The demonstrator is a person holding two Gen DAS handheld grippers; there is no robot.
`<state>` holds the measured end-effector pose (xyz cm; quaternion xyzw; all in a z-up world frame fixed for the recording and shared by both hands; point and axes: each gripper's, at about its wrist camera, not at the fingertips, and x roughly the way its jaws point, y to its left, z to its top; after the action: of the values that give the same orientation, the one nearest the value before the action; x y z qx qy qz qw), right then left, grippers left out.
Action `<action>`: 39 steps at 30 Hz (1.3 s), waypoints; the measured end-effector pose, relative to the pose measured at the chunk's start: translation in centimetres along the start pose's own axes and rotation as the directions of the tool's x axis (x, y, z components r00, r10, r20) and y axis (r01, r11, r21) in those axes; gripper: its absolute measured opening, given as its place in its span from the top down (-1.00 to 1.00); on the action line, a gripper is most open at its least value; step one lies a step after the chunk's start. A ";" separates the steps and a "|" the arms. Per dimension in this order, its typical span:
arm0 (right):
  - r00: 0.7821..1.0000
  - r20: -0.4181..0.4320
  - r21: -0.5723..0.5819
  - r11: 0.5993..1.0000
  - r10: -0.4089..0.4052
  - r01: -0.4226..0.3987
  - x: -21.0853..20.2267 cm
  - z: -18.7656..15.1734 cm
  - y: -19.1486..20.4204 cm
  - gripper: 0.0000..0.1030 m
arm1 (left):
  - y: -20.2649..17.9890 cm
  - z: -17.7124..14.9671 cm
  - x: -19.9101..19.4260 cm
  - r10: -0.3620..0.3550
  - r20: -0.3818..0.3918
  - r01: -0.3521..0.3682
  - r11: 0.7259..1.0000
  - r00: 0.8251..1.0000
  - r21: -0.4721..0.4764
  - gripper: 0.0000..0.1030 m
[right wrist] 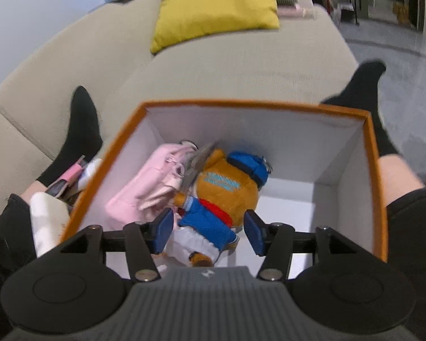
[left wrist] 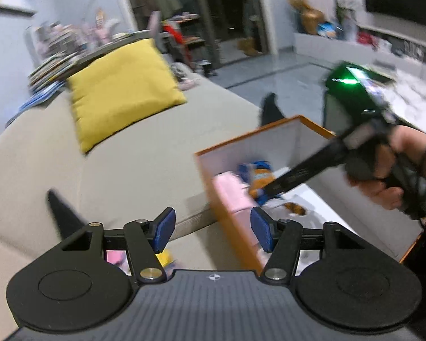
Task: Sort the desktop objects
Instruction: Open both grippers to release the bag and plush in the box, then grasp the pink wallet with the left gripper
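Observation:
An orange-rimmed white box (right wrist: 241,103) stands on a beige sofa between a person's legs. Inside lie a pink bag (right wrist: 144,190) and an orange plush toy (right wrist: 224,190) with a blue hat and blue clothes. My right gripper (right wrist: 208,234) hangs over the box with its jaws open; the plush lies under and between the pads, clear of the right pad. My left gripper (left wrist: 213,228) is open and empty above the near left edge of the box (left wrist: 247,136). In the left wrist view, a hand (left wrist: 383,176) holds the other gripper pointing down into the box, blurred.
A yellow cushion (right wrist: 215,2) leans on the sofa back (left wrist: 144,147). Black-socked feet (right wrist: 82,130) flank the box. Pink and white items (right wrist: 48,218) lie left of the box by the person's leg. Grey floor and cluttered shelves lie beyond.

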<state>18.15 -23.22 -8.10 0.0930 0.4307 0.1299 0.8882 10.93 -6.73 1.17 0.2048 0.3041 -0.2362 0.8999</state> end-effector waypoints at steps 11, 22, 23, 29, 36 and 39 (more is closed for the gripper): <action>0.974 0.091 -0.212 0.960 0.207 -0.184 -5.4 1.6 8.2 0.00 | 8.3 -4.3 -3.1 0.182 -0.113 -0.194 0.975 0.977 -0.106 -0.03; 0.965 -0.167 -0.217 0.947 0.204 -0.238 4.4 4.3 16.0 0.19 | 11.2 -8.2 2.8 0.156 -0.194 -0.156 0.988 0.968 0.018 -0.01; 0.962 -0.186 -0.200 0.951 0.200 -0.237 5.4 4.5 16.2 0.25 | 11.3 -8.4 3.5 0.160 -0.197 -0.156 0.987 0.967 0.038 -0.01; 0.948 -0.261 -0.122 0.967 0.185 -0.222 11.1 5.7 17.4 0.56 | 12.0 -8.9 7.6 0.100 -0.268 -0.075 0.992 0.958 0.103 -0.01; 0.925 -0.349 -0.095 0.976 0.154 -0.198 16.2 5.9 18.1 0.66 | 11.1 -8.7 10.2 0.113 -0.271 -0.050 0.972 0.956 0.229 -0.03; 0.918 -0.363 -0.089 0.975 0.157 -0.202 17.4 6.0 18.4 0.66 | 10.3 -9.0 11.2 0.101 -0.280 -0.020 0.961 0.955 0.277 -0.06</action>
<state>30.50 -0.67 -12.19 0.0515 0.5641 0.2521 0.7846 20.44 2.79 -10.32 0.3678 0.3918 -0.2149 0.8155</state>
